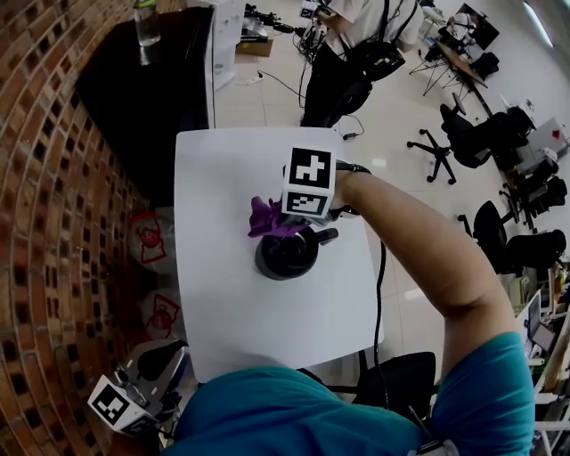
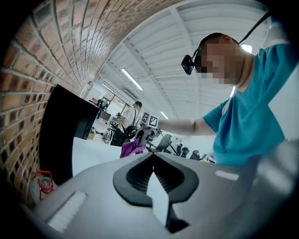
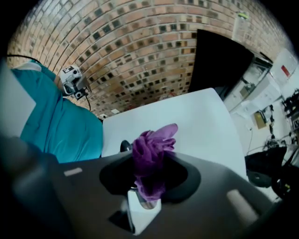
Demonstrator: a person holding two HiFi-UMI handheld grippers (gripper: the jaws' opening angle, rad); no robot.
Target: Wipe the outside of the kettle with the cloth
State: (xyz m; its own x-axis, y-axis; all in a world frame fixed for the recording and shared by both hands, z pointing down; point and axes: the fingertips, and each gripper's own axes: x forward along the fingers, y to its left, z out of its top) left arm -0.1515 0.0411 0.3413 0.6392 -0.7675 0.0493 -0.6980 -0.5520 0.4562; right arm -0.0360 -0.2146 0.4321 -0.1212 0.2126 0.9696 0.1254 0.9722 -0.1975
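Note:
The black kettle stands near the middle of the white table. A purple cloth hangs against the kettle's upper far-left side, with my right gripper shut on it under its marker cube. In the right gripper view the cloth bunches up out of that gripper, and a bit of the kettle shows behind it. My left gripper is off the table at the lower left, by the person's side. Its jaws meet with nothing between them. From there the cloth shows far off.
A brick wall runs along the left. A black cabinet with a bottle on it stands beyond the table. Red-printed bags lie on the floor at the left. Office chairs and a standing person are farther back.

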